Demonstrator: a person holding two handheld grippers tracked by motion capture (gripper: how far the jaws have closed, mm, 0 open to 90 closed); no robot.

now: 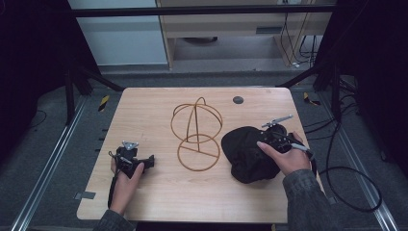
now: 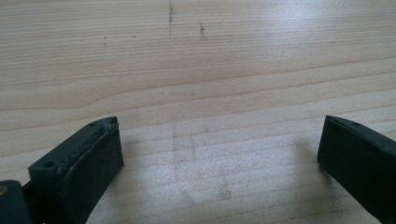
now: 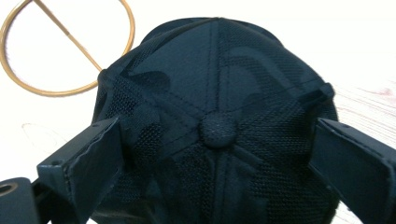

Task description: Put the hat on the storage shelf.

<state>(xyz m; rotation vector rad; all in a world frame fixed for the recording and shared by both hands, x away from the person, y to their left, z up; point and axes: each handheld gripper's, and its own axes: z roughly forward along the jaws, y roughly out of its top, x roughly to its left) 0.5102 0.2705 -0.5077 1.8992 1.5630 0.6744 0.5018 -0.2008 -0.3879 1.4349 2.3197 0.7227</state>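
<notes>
A black cap [image 1: 248, 154] lies at the centre right of the high view on a wooden counter [image 1: 159, 192], no logo or writing legible. The right hand-held gripper [image 3: 217, 154] hangs over its crown, jaws wide, gripping nothing. Lower left, the left hand-held gripper [image 2: 219, 149] is open and empty. A wire stand [image 1: 196, 134] sits centre.

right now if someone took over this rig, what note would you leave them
Left gripper: open, nothing between its jaws, resting on the table at the left.
Right gripper: jaws wide apart on either side of the black cap, over its crown button; no grip visible.
Things: the cap lies on the table at the right, beside the gold wire stand, which stands mid-table with nothing on it.
Done: nothing on the stand yet.
Left: probably grip the cap, lift it and set it on the stand.
</notes>
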